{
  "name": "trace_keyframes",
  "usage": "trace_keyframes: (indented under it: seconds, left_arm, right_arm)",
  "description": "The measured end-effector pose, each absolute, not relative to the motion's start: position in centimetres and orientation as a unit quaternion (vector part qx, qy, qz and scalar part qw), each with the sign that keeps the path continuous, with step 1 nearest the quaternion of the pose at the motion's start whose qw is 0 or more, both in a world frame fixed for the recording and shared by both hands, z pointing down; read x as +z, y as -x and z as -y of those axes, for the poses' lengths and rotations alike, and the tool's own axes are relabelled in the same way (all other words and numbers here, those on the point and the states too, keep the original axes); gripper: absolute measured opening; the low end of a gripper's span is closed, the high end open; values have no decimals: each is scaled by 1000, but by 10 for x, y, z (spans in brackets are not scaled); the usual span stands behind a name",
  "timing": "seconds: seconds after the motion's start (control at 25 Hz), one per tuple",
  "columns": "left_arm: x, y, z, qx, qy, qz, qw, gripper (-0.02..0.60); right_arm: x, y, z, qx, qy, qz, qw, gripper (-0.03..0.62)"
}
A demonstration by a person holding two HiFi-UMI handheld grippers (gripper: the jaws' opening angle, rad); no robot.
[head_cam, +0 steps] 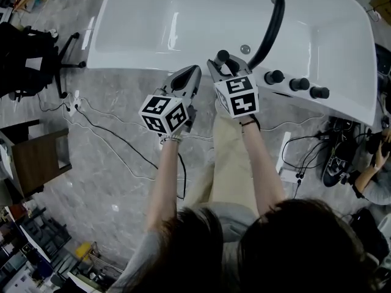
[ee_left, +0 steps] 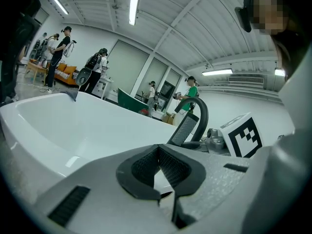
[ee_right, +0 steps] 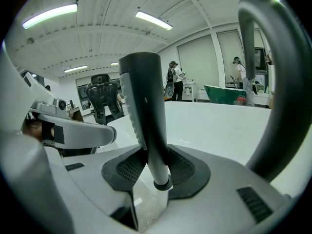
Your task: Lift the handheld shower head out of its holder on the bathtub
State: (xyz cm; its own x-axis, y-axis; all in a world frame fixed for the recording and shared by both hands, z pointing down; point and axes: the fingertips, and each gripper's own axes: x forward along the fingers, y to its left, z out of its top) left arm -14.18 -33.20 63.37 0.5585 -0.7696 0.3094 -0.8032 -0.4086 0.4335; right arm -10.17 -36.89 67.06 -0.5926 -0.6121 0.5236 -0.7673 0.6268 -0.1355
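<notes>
The handheld shower head [head_cam: 223, 57] is a dark, slim wand standing upright in its holder on the rim of the white bathtub [head_cam: 153, 60]. My right gripper [head_cam: 225, 65] has closed around it. In the right gripper view its handle [ee_right: 146, 116] rises between the two pads, which touch it on both sides just above a small ring at its base. My left gripper [head_cam: 190, 73] hovers just to the left over the tub's edge, its jaws together and holding nothing [ee_left: 158, 167]. From the left gripper view the shower head's ribbed face [ee_left: 184, 129] shows ahead to the right.
A black arched faucet spout [head_cam: 272, 29] curves up right behind the shower head [ee_right: 278, 82]. Three black knobs [head_cam: 299, 83] line the rim to the right. Cables and a power strip [head_cam: 284, 157] lie on the marble floor; an office chair [head_cam: 36, 54] stands at the left.
</notes>
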Motion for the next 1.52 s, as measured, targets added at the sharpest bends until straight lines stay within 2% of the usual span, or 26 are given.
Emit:
trace_keyframes:
  seconds: [0.96, 1.52]
  left_arm:
    - [526, 116, 289, 15, -853, 462, 243, 6]
    - [444, 97, 256, 0, -884, 434, 174, 6]
  right_arm:
    - [535, 68, 328, 152, -401, 887, 171, 132]
    - [431, 40, 293, 78, -420, 894, 137, 132]
